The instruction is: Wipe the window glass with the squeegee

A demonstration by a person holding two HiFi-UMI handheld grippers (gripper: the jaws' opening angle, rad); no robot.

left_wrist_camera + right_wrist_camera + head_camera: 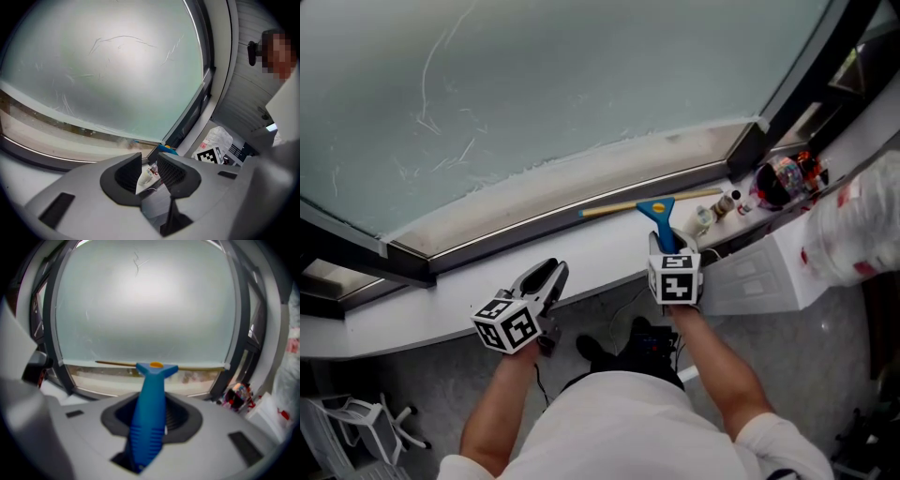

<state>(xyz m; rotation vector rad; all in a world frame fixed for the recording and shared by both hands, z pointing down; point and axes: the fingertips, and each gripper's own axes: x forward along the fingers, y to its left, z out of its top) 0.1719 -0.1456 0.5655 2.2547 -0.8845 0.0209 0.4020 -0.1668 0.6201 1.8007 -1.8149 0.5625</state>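
Observation:
The window glass (pixel 581 84) fills the upper half of the head view, hazy with a few streaks; it also shows in the left gripper view (pixel 108 70) and the right gripper view (pixel 145 305). My right gripper (pixel 667 246) is shut on the blue handle of the squeegee (pixel 149 418). Its long yellowish blade (pixel 619 208) lies level just above the sill, at the foot of the pane. My left gripper (pixel 546 279) hangs left of it over the sill, jaws apart with nothing between them (pixel 149 173). A blue bit of the squeegee (pixel 166 149) shows past the left jaws.
A white sill (pixel 422 309) runs under the glass. Dark frame bars (pixel 806 75) stand at the right. On the right ledge are small bottles (pixel 712 214), a colourful round object (pixel 783 178), a white drawer unit (pixel 759 272) and a plastic bag (pixel 862 230). A chair (pixel 356 422) stands lower left.

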